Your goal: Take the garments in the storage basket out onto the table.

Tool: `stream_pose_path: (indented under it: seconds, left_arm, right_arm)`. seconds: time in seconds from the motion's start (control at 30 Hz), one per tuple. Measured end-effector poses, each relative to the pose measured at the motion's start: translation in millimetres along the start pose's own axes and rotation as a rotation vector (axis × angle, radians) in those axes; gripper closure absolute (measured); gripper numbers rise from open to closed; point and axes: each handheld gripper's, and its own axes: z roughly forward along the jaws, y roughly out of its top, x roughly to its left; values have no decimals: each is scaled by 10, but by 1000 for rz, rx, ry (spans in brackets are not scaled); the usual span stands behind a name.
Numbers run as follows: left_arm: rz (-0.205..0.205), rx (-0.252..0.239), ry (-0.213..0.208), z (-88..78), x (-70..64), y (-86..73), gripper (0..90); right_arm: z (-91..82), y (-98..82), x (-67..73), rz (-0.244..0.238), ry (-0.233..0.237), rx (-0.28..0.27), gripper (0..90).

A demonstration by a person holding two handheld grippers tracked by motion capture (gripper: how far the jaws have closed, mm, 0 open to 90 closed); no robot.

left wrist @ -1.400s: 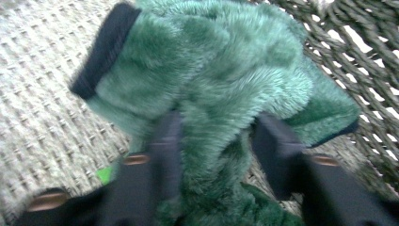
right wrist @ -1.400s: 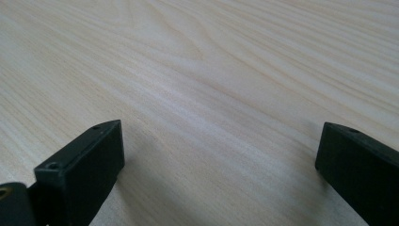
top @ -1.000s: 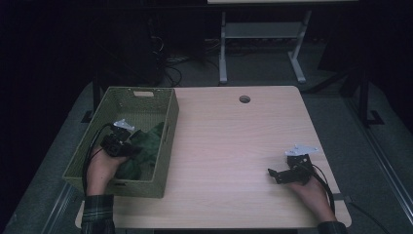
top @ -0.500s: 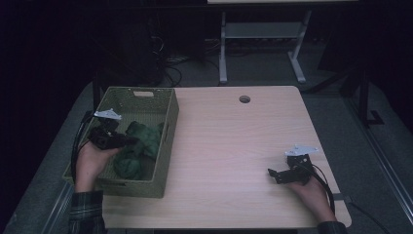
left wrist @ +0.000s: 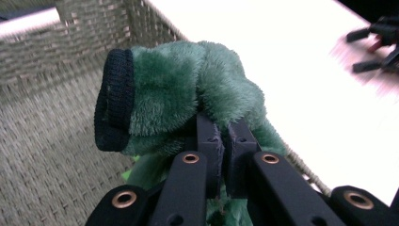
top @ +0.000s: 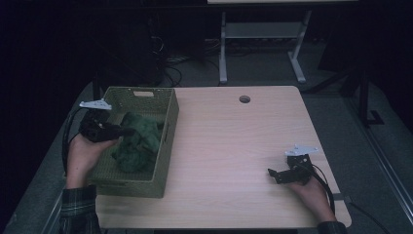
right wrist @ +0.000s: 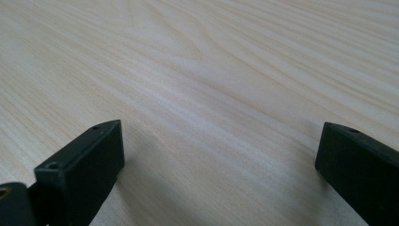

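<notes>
— Look at the left claw [left wrist: 221, 155]: its jaws are pinched nearly together on a fold of that green fleece garment [left wrist: 188, 99], the one with the black ribbed cuff [left wrist: 113, 101]. That's a thin bite, just a bunch of pile between the pads.

— And that's my worry. Most of the garment [top: 139, 141] hangs below the claw, down in the woven basket [top: 168, 126]. If the fabric is heavier than it looks, I'd guess the fold could slide out of that small pinch.

— Or it snags. The basket wall is open weave, and the fleece drapes close to the near side. Pulled across the rim toward the table [top: 234, 146], the trailing part might catch and drag the whole basket along, since it sits right at the table's left edge.

— Could it tip off?

— Possibly; nothing is holding it down. The right claw [top: 277, 174] is well apart, resting low over the bare wood near the right edge.

— Is that one holding anything?

— No. In its own view the jaws stand wide with only wood grain between them. It's idle.

— So it could steady the basket, if it came over.

— It could. For now the left hand [top: 85, 153] alone carries the load.
</notes>
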Motion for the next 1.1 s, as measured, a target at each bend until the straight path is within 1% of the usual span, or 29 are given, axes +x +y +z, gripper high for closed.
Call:
stream_pose_path:
  seconds: [0.03,0.13,0.4,0.63,0.87,0.97,1.03,1.07,1.1]
  left_arm:
    - [-5,-12,-3,-21,-8,14,866]
    - [0,-32,-3,-86,-37,69,866]
    - [35,-92,7,-278,-160,285,869]
    - [71,-136,12,-370,-283,500,869]
    - [101,-179,-13,-415,-403,667,869]
    - [119,-192,-27,-394,-481,735,869]
    - [119,-197,-32,-384,-499,746,869]
    - [127,-204,-42,-354,-546,783,869]
    - [127,-204,-42,-354,-546,783,869]
  right_arm:
    - [0,0,0,0,0,0,14]
    - [0,0,0,1,0,0,14]
    - [0,0,0,0,0,0,14]
    - [0,0,0,0,0,0,14]
    - [1,0,-1,-2,0,-1,14]
    - [0,0,0,-1,-1,-1,14]
    - [0,0,0,-1,-1,0,14]
    - [0,0,0,0,-1,0,14]
    - [1,0,0,-1,-1,-1,14]
